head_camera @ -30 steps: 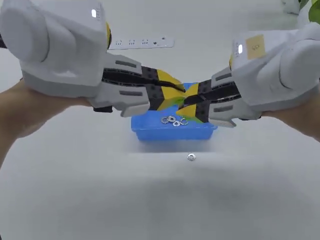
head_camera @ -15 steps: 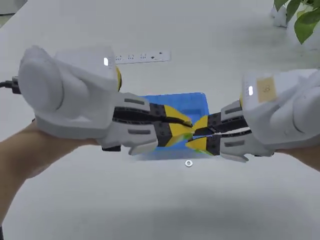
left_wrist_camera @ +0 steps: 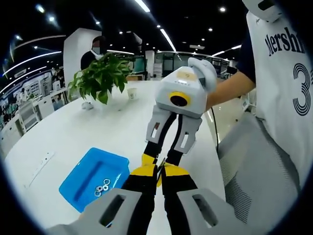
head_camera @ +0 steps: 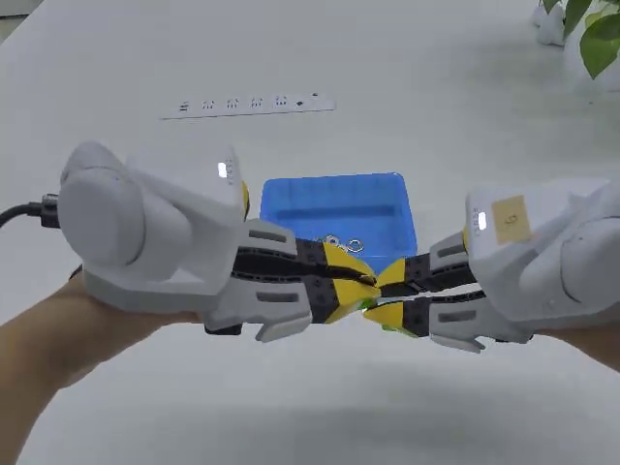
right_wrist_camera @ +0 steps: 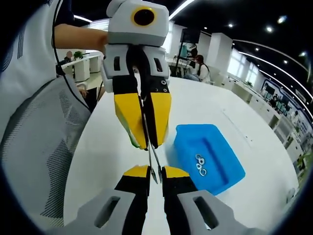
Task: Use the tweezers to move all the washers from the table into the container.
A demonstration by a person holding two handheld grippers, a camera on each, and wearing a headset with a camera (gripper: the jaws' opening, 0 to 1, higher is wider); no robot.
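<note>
A blue container [head_camera: 339,205] stands on the white table [head_camera: 291,407], with several washers [head_camera: 344,243] lying in it. Just in front of it my left gripper [head_camera: 360,283] and right gripper [head_camera: 385,295] meet tip to tip above the table. In the right gripper view thin metal tweezers [right_wrist_camera: 149,147] run from the left gripper [right_wrist_camera: 146,142] down into my right gripper [right_wrist_camera: 155,173]. Both pairs of jaws are shut on the tweezers. The left gripper view has my left gripper [left_wrist_camera: 156,172] facing the right gripper [left_wrist_camera: 160,159], with the container [left_wrist_camera: 83,182] to the left. The table under the tips is hidden.
A white power strip [head_camera: 247,104] lies at the far side of the table. A green plant [head_camera: 596,39] stands at the far right corner. A person's torso and a mesh chair [left_wrist_camera: 254,176] sit close behind the grippers.
Both grippers, still tip to tip, have come back from over the container to the table in front of it. The loose washer seen there earlier is now covered by them.
</note>
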